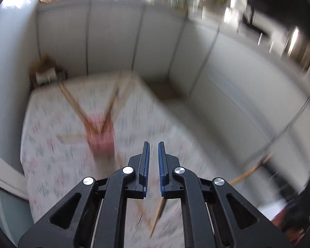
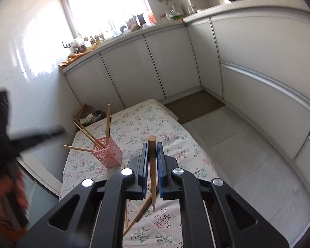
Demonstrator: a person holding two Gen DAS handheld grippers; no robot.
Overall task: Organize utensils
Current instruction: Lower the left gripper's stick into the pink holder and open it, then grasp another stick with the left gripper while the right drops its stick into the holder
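Wooden tapered chopstick (image 2: 152, 165) pinched upright in my right gripper (image 2: 152, 150) | left gripper (image 1: 153, 150) slightly parted, empty | step: carry | next: tip into pink lattice plastic holder (image 2: 109, 154) on floral tablecloth (image 2: 175, 136).

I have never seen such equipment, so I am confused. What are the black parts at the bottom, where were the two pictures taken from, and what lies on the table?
The black parts are handheld grippers, one in each of a person's hands; no robot is present. Each carries a camera looking forward along its two blue-padded fingers.

The blurred picture comes from the left gripper, which holds nothing; its jaws stand slightly apart.

The sharp picture comes from the right gripper, shut on a chopstick standing nearly upright.

Below is a table with a flowered cloth. On it stands a pink basket holding several chopsticks. Loose chopsticks lie near the camera.
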